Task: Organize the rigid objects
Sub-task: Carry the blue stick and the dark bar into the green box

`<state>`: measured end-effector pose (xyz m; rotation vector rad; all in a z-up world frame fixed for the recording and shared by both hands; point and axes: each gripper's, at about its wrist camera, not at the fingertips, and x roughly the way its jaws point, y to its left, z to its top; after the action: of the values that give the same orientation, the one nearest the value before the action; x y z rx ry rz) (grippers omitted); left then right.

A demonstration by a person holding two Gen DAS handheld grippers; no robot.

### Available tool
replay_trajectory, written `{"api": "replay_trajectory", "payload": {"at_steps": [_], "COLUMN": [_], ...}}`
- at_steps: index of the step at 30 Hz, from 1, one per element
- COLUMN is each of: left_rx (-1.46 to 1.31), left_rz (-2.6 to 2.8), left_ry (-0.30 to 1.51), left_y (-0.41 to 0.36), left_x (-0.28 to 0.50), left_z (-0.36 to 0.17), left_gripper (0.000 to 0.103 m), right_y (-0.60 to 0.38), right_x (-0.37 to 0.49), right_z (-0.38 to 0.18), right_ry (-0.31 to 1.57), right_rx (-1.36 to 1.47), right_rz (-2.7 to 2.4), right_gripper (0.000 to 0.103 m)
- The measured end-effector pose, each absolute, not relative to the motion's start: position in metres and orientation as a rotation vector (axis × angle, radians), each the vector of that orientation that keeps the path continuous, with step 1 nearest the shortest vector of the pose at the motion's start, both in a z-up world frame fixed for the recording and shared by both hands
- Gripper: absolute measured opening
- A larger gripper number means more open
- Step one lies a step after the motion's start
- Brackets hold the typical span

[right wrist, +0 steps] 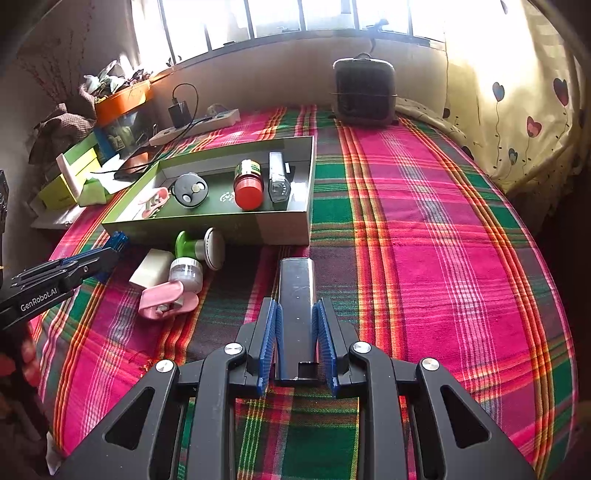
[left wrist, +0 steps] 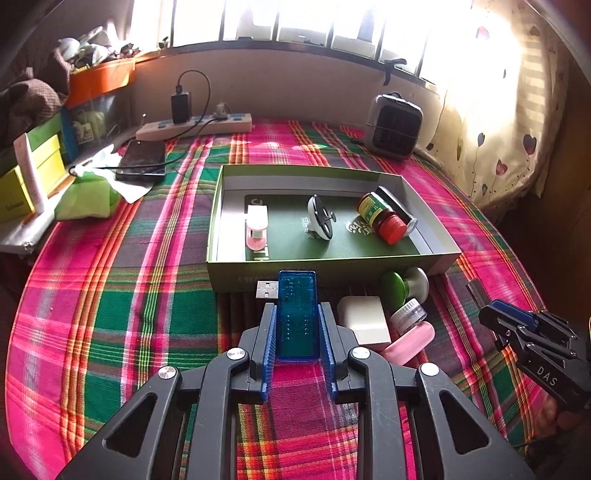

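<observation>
Left tool (left wrist: 297,314) clamped on blue USB stick (left wrist: 297,314), held just short of green box (left wrist: 332,271) wall. Right tool (right wrist: 296,321) clamped on dark metal bar (right wrist: 296,295), beside the box's near corner. Box holds red-capped bottle (left wrist: 380,218), white disc (left wrist: 320,218), pink clip (left wrist: 256,229). Loose items on plaid cloth (left wrist: 129,295): white block (left wrist: 364,319), green knob (left wrist: 394,286).

We look down along each gripper's fingers, close over the plaid bedspread (left wrist: 110,277) — both views share the green box (left wrist: 332,266) (right wrist: 207,229).

Harsh window (left wrist: 303,22) backlight, fisheye-warped edges
</observation>
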<state>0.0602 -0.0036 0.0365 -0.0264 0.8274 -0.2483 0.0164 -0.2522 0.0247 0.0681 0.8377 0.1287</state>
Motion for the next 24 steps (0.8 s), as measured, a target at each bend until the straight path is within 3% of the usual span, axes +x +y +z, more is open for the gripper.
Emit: {"api": "replay_trajectory", "payload": {"at_steps": [24], "left_rx": [-0.068], "left_rz": [-0.29], "left_ry": [0.801], "left_y": [0.004], "left_x": [0.103], "left_z": [0.061], "left_gripper": [0.021], "right_y": [-0.223], "right_x": [0.07], "right_z": [0.07], "right_ry": [0.766], "right_rx": [0.041], "right_rz": [0.231], "right_gripper": [0.024]}}
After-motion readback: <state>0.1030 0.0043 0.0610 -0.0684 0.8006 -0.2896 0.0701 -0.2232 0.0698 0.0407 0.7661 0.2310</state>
